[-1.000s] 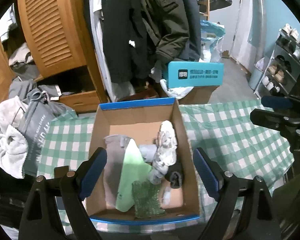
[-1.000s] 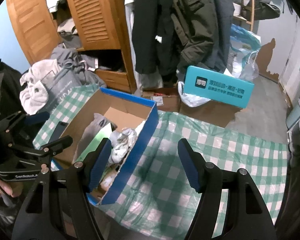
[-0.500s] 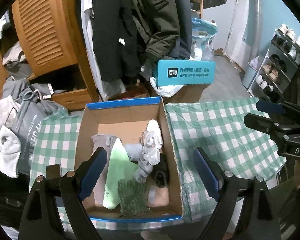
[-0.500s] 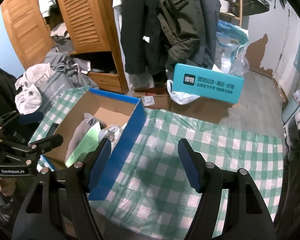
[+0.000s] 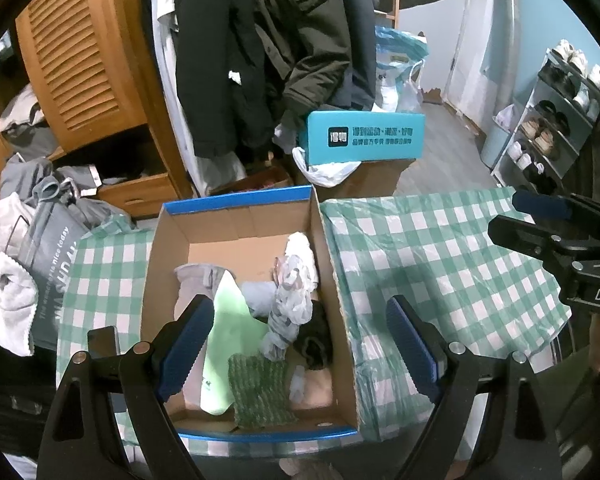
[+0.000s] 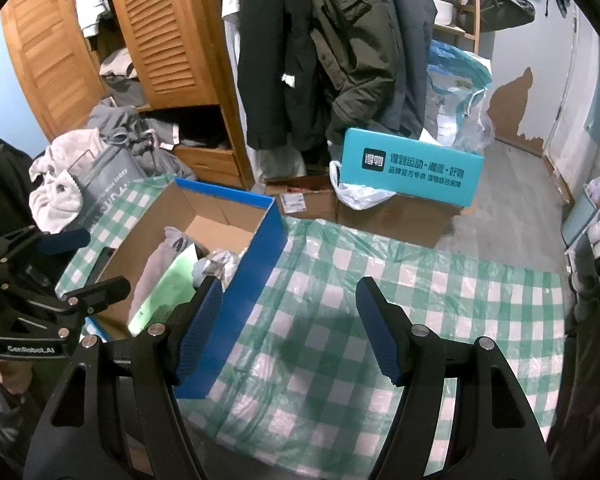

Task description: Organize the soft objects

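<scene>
An open cardboard box with a blue rim [image 5: 332, 276] stands on the green checked tablecloth [image 5: 440, 264]. It holds several soft items: a light green cloth [image 5: 224, 332], a dark green knitted piece [image 5: 260, 388], a grey garment [image 5: 196, 280], a patterned white scarf [image 5: 292, 292] and a black item [image 5: 316, 344]. My left gripper [image 5: 296, 344] hangs open above the box's near half. My right gripper [image 6: 288, 320] is open above the bare cloth to the right of the box [image 6: 256, 280]. Both are empty.
A grey tote bag [image 5: 48, 264] with pale towels [image 5: 4, 292] lies left of the box. A teal shoebox [image 5: 364, 136] on a brown carton, hanging coats [image 5: 260, 48] and a wooden wardrobe [image 5: 88, 60] stand behind the table. A shoe rack [image 5: 556, 120] is at the right.
Both grippers have pulled back and risen a little. The box and its contents look smaller and sit further left in the left wrist view. Nothing was picked up or let go.
</scene>
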The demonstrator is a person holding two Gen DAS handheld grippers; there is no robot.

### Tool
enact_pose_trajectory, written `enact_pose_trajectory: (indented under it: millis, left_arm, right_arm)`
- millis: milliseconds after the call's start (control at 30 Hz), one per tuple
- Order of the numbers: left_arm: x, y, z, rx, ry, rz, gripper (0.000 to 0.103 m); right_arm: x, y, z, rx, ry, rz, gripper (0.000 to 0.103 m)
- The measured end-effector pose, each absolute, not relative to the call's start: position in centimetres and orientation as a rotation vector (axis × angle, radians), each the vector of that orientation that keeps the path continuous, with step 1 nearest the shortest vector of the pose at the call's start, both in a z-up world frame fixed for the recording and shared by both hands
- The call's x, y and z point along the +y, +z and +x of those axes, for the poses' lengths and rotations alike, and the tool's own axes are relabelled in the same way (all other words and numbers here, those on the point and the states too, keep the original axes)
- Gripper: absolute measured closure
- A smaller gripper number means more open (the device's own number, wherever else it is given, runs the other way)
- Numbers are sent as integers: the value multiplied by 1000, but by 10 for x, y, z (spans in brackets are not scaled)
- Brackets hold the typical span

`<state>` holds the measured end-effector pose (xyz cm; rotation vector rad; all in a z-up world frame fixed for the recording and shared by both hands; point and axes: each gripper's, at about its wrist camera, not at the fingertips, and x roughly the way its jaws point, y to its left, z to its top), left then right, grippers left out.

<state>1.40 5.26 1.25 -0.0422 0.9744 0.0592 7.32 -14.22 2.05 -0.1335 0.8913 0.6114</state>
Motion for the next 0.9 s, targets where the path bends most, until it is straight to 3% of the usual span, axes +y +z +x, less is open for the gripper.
enact_pose_trajectory:
  millis: [900]
  left_arm:
    - [56,14,12,985,53,-56,14]
  right_arm:
    - [-140,19,72,897,609,-139,34]
